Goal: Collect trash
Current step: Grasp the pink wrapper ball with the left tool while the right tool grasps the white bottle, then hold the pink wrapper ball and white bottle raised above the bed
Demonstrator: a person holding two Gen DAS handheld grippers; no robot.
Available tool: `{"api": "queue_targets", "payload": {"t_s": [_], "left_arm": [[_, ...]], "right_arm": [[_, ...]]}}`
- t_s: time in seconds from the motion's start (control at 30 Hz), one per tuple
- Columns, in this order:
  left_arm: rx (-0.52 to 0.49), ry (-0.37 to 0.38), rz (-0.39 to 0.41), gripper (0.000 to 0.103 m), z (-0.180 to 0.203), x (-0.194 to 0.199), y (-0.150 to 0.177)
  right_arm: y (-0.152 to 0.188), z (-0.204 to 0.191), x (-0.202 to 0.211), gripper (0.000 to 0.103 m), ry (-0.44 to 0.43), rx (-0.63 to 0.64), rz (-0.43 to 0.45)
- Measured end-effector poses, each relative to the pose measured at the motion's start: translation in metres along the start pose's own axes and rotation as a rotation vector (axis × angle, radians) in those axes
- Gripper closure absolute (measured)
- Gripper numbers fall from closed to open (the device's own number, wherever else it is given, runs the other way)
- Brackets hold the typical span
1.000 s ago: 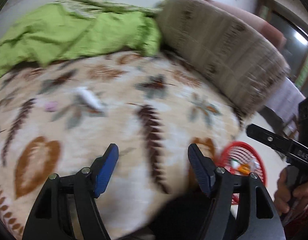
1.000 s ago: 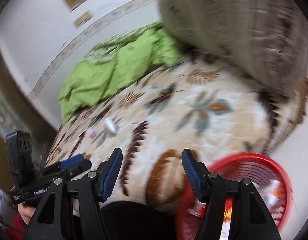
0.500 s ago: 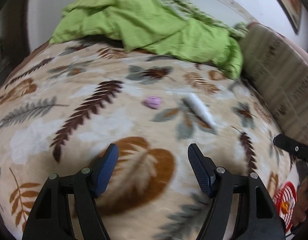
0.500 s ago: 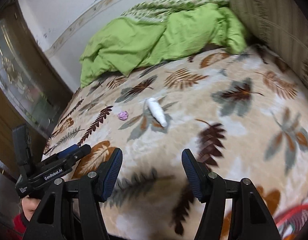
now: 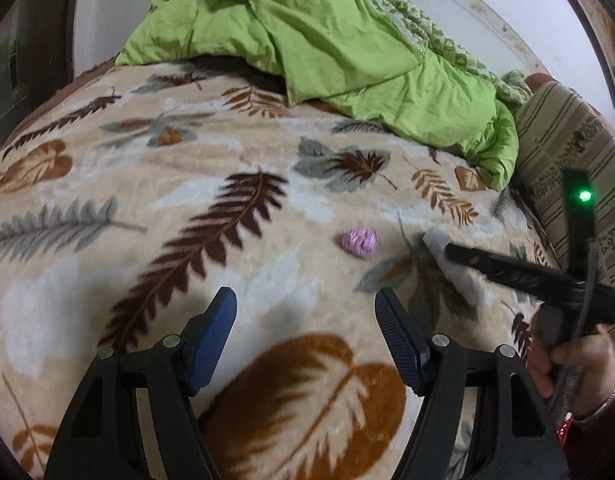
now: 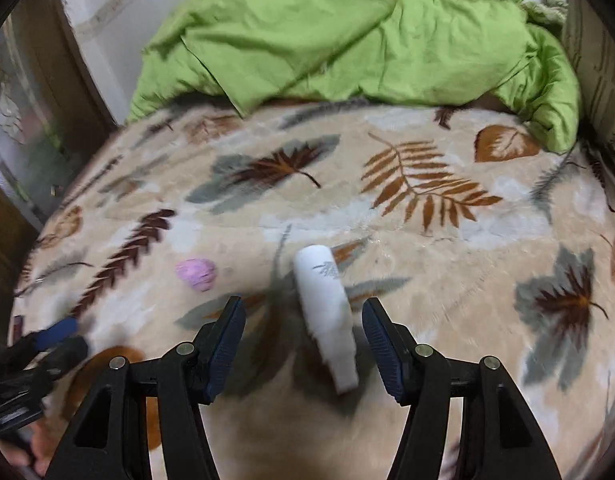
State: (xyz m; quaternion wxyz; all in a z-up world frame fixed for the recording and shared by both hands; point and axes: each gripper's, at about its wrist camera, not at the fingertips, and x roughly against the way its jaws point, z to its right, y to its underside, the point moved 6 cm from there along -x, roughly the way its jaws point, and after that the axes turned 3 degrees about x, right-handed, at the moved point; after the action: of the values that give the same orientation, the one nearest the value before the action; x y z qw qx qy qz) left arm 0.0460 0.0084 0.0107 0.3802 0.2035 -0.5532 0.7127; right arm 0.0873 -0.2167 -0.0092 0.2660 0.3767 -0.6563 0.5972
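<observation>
Trash, two pieces on bed [image 6: 447, 248]: white tube [image 6: 327, 312] lower centre, between closing, not-yet-touching right tool [image 6: 303, 336] pads—clamp next; pink wad [image 5: 360, 241] ahead of gaping left tool [image 5: 305, 320].

My left wrist camera looks steeply down over the bed's leaf-print blanket [image 5: 167, 208] toward the green quilt [image 5: 327, 40], from close above. My right wrist camera faces the same way, nearer. Both share the pink paper ball [image 5: 360, 241], the white tube [image 6: 325, 304] and that quilt.
</observation>
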Motion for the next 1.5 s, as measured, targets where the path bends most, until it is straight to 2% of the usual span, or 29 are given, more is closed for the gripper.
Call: {"api": "queue_targets", "payload": {"t_s": [0.07, 0.17, 0.37, 0.5, 0.57, 0.63, 0.73, 0.9, 1.03, 1.2, 1.33, 1.5], "left_arm": [[-0.008, 0.013, -0.006, 0.032, 0.006, -0.009, -0.004], [-0.036, 0.029, -0.016, 0.034, 0.020, -0.028, -0.012], [-0.098, 0.020, -0.058, 0.046, 0.043, -0.071, -0.020], [-0.133, -0.020, -0.116, 0.064, 0.054, -0.102, -0.016], [-0.141, -0.030, -0.109, 0.064, 0.056, -0.107, -0.018], [-0.134, -0.025, -0.102, 0.073, 0.056, -0.107, -0.021], [-0.107, -0.010, -0.101, 0.073, 0.051, -0.105, -0.021], [-0.115, -0.013, -0.067, 0.073, 0.050, -0.086, -0.018], [-0.104, -0.023, -0.037, 0.073, 0.048, -0.062, -0.013], [-0.103, -0.033, 0.040, 0.073, 0.049, -0.015, -0.008], [-0.099, -0.036, 0.083, 0.073, 0.050, 0.025, 0.008], [-0.151, -0.041, 0.101, 0.073, 0.058, 0.061, 0.035]], "right_arm": [[0.001, 0.004, -0.013, 0.048, -0.005, -0.006, -0.026], [0.008, 0.009, -0.024, 0.068, 0.014, -0.018, -0.049], [0.019, 0.016, 0.013, 0.068, -0.008, -0.145, 0.044], [0.030, 0.012, 0.034, 0.068, -0.035, -0.187, 0.087], [0.031, 0.010, 0.039, 0.068, -0.044, -0.193, 0.094], [0.031, 0.007, 0.042, 0.068, -0.053, -0.193, 0.106], [0.031, -0.003, 0.042, 0.070, -0.057, -0.175, 0.108], [0.036, -0.018, 0.047, 0.071, -0.052, -0.133, 0.116], [0.040, -0.026, 0.069, 0.071, -0.048, -0.121, 0.175], [0.051, -0.034, 0.098, 0.071, -0.080, -0.128, 0.247], [0.064, -0.040, 0.118, 0.071, -0.082, -0.128, 0.281], [0.089, -0.050, 0.135, 0.071, -0.094, -0.123, 0.286]]}}
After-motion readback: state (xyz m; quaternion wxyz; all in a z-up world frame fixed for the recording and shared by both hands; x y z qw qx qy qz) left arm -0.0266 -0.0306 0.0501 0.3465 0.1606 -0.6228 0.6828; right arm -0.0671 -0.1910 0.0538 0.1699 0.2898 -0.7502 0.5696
